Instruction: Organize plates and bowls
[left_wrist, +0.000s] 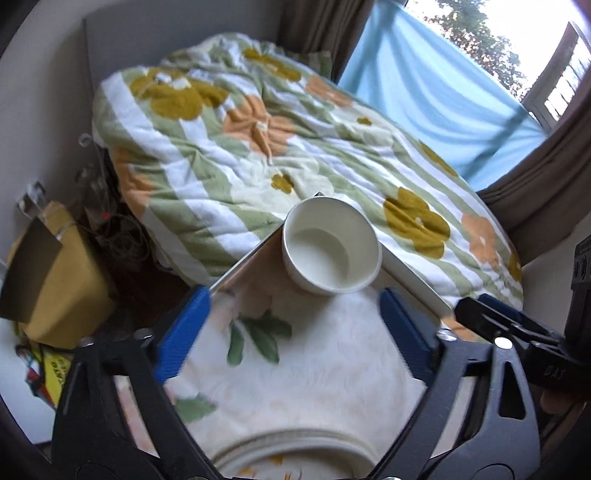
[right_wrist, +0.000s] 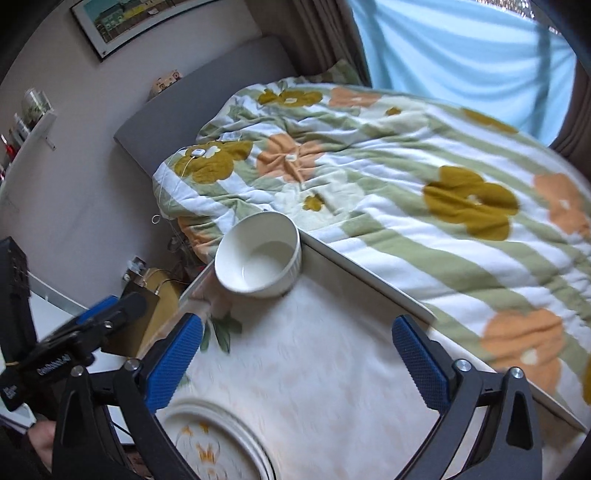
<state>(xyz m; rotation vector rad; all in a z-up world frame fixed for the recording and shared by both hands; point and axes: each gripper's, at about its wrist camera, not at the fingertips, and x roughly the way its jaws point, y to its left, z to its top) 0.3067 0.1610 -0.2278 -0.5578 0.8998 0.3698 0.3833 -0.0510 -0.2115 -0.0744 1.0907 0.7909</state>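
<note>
We take the white bowl (left_wrist: 331, 246) as our landmark: it sits at the far corner of the table (right_wrist: 314, 369), right against the edge that meets the bed (right_wrist: 406, 177), and it touches neither gripper.

Left of the bowl and nearer to us, our left gripper (left_wrist: 295, 332) hangs over the flowered tablecloth with its jaws wide and nothing between them. If we reach from here at speed, a blue pad could clip the rim and push the bowl off the corner, toward the floor clutter on its left.

Nearer to us than the bowl, at the bottom of both views, lies the patterned plate (right_wrist: 218, 443), well apart from it. A low sweep could scrape a finger across its raised rim.

To the right, our right gripper (right_wrist: 306, 354) is also spread wide and empty. Both grippers point at the same bowl, so they may collide.
</note>
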